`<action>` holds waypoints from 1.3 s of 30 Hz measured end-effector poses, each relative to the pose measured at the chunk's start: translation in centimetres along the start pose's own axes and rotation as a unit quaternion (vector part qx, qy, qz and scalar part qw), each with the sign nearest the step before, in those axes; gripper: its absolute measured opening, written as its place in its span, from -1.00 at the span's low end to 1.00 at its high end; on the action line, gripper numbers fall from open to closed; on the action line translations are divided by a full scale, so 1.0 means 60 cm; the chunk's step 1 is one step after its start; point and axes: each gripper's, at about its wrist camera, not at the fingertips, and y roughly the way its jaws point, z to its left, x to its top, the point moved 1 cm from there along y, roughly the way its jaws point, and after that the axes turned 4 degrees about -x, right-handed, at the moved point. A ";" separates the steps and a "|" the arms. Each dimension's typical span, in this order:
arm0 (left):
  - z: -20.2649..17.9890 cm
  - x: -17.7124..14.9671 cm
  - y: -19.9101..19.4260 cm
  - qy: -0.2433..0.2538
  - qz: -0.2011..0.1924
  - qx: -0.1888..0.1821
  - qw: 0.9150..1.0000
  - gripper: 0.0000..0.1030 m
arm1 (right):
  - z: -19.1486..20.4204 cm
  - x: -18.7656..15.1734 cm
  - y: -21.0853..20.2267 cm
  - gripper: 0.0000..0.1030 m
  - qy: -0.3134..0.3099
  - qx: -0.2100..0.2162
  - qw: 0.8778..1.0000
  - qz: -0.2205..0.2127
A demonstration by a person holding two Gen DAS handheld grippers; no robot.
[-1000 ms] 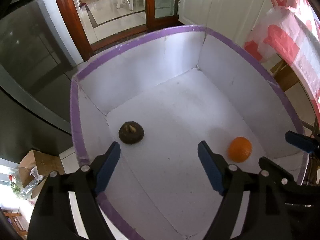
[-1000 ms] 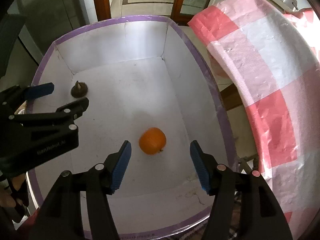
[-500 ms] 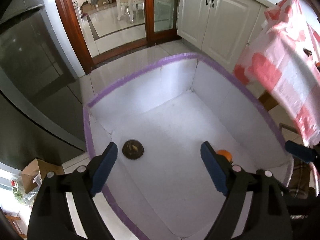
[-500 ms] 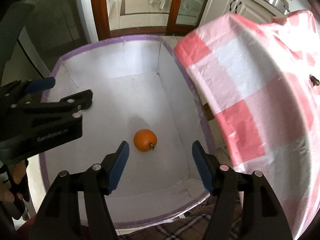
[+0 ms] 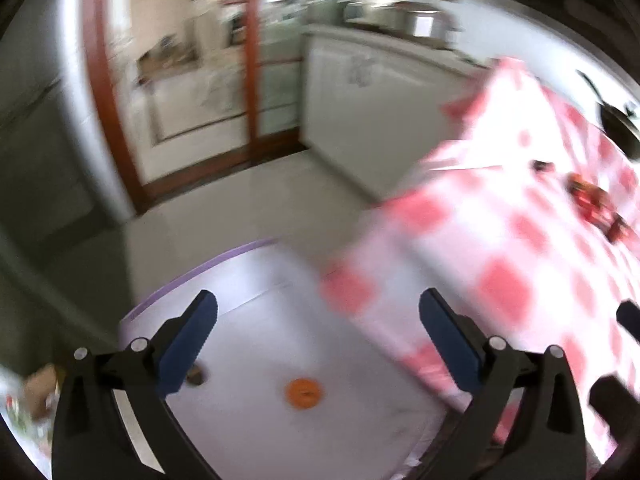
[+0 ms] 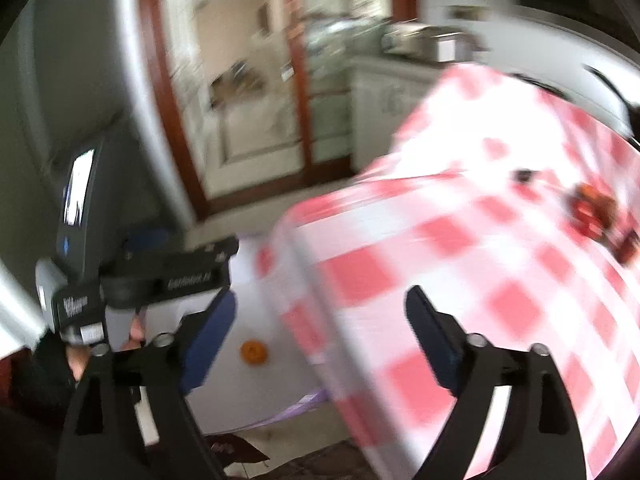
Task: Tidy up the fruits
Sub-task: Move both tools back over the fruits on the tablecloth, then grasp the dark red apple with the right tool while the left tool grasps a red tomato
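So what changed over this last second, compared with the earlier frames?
Both grippers rose away from the box and swung toward the checked tablecloth; left gripper and right gripper are opening wider, nothing between the jaws. Nothing was picked up. The orange and the dark fruit stayed on the box floor.

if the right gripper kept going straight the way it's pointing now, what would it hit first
Most likely the pink checked tablecloth, which fills the space ahead of the empty right gripper, its jaws opening. The picture is blurred, so depth is uncertain.
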 end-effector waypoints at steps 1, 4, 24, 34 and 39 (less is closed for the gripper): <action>-0.030 0.005 0.002 0.015 0.002 -0.018 1.000 0.97 | -0.047 -0.004 -0.018 0.69 0.038 -0.012 0.999 -0.009; -0.148 0.024 0.021 0.060 0.019 -0.097 0.993 0.97 | -0.170 -0.032 -0.035 0.69 0.129 -0.046 0.991 -0.005; -0.652 0.127 0.271 0.112 0.058 -0.275 0.953 0.97 | -0.609 -0.100 0.032 0.69 0.361 -0.238 0.900 0.048; -0.636 0.145 0.278 0.091 0.047 -0.309 0.946 0.97 | -0.704 -0.031 0.112 0.69 0.361 -0.255 0.896 0.047; -0.625 0.148 0.285 0.069 0.053 -0.311 0.946 0.97 | -0.740 -0.013 0.125 0.69 0.377 -0.236 0.895 0.018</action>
